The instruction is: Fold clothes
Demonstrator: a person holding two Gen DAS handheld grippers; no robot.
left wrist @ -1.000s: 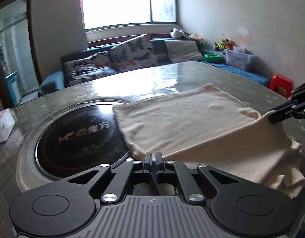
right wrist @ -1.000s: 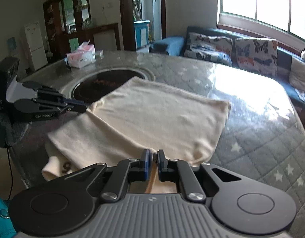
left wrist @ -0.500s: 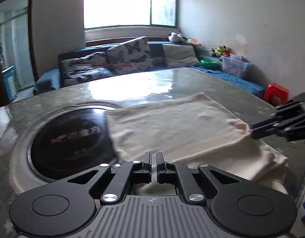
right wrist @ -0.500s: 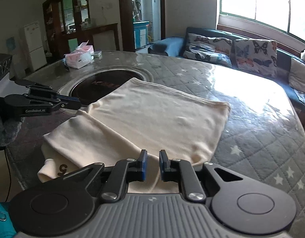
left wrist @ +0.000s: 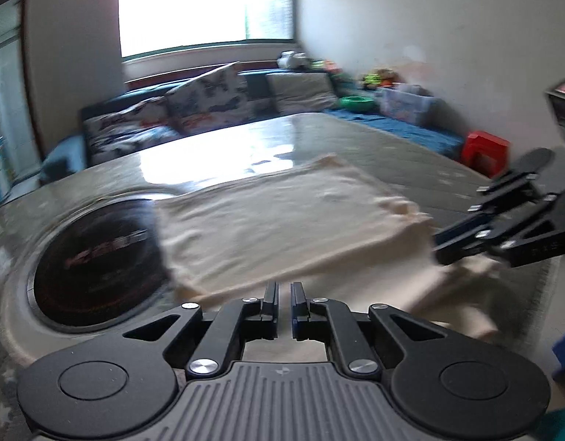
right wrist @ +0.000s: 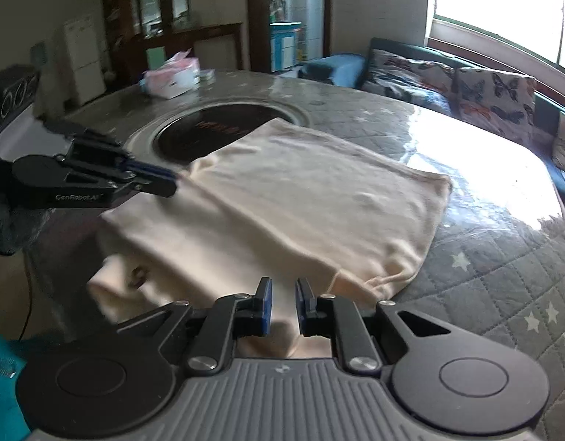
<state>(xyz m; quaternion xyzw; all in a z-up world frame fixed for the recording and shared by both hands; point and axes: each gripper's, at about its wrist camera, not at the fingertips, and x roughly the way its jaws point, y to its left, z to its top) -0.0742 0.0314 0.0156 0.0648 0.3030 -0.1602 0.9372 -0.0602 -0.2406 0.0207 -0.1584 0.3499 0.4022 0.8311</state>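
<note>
On the round quilted table (right wrist: pixel 503 257), toward six o'clock from the dark inset hotplate (right wrist: pixel 216 128), we are looking at a cream garment (right wrist: pixel 300 198) lying folded over on itself — an upper layer is resting flat on a lower one, and the lower one is sticking out at the near edge and draping a little off the table rim. So at least one fold is lying in place; we are judging that the piece is partway along, since the near hem with a small dark mark is hanging loose at about seven o'clock in the right wrist view. Whether more folds are wanted, the frames are not settling. The cloth is looking soft and thin, mostly smooth on top, with a few shallow ripples and a bunched corner at about five o'clock. We are holding the left gripper (left wrist: pixel 284 296) just over the near edge with its jaws a narrow gap apart and nothing between them — in the right wrist view its tips are sitting at the left corner of the upper layer. The right gripper (right wrist: pixel 283 303) is hovering over the near edge too, jaws apart and empty. The left wrist view is blurring.
</note>
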